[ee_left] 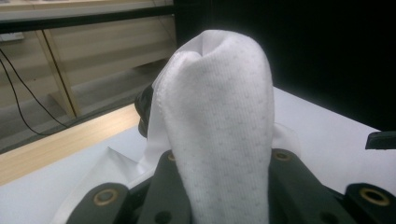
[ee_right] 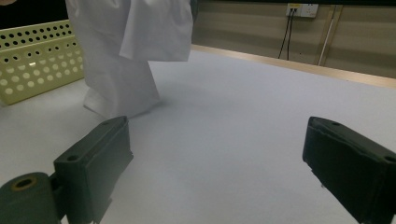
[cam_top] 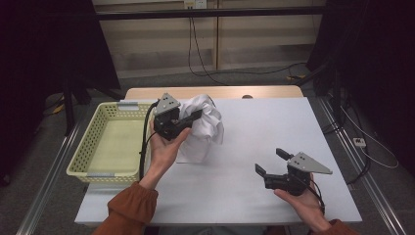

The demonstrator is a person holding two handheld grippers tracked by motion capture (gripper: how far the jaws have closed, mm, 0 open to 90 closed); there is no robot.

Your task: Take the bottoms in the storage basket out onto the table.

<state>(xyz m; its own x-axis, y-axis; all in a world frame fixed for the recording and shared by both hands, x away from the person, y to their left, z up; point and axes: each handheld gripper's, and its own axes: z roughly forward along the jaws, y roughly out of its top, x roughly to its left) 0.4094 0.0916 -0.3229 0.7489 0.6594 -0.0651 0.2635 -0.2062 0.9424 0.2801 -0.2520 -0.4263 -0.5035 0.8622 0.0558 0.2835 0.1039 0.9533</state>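
Note:
A white cloth hangs bunched above the left middle of the white table, its lower end touching the tabletop. My left gripper is shut on the cloth's upper part, held up by the person's left hand. In the left gripper view a thick fold of the cloth stands squeezed between the two black jaws. My right gripper hovers near the table's front right, open, with nothing between its jaws. The right gripper view has the hanging cloth at its upper left, well beyond the right gripper.
A pale yellow perforated basket sits at the table's left edge, beside the cloth; its wall shows in the right gripper view. Cables run on the floor behind and to the right of the table.

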